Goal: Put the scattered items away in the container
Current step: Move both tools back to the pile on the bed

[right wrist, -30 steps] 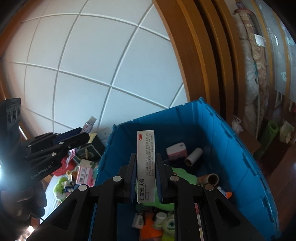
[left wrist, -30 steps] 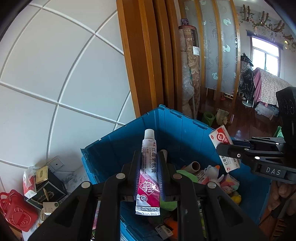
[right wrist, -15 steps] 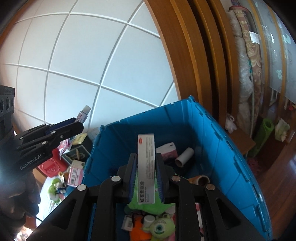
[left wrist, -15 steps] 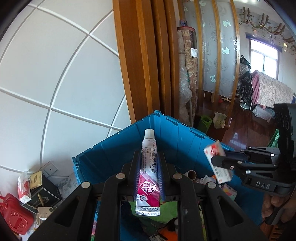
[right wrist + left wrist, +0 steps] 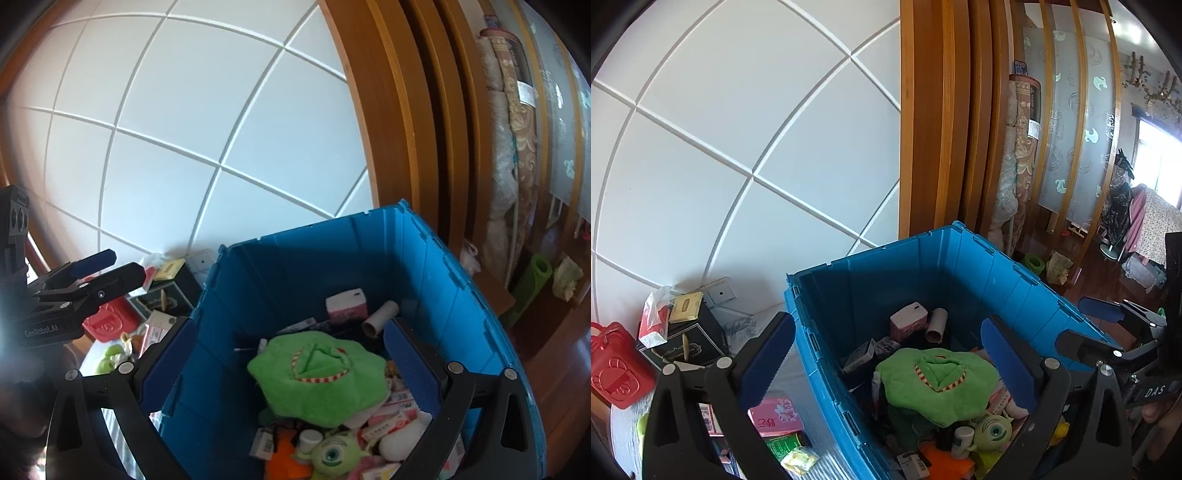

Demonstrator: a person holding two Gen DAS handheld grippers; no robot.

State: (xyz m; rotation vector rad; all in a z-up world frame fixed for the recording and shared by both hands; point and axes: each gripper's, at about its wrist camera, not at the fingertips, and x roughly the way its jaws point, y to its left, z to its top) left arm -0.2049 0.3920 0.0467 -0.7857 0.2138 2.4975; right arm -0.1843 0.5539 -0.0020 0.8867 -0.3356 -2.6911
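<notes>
Blue crate (image 5: pixel 997 280) sits against the wall; both your grippers, left gripper (image 5: pixel 886 354) and right gripper (image 5: pixel 291 354), hover above it, jaws just opened wide and empty. Tube and box are gone, presumably dropped inside. Pink packet (image 5: pixel 775 415) left of it waits.

"DAS" stands in white on the right gripper (image 5: pixel 1108 325); "GenRobot.AI" stands on the left gripper (image 5: pixel 110 267).
</notes>
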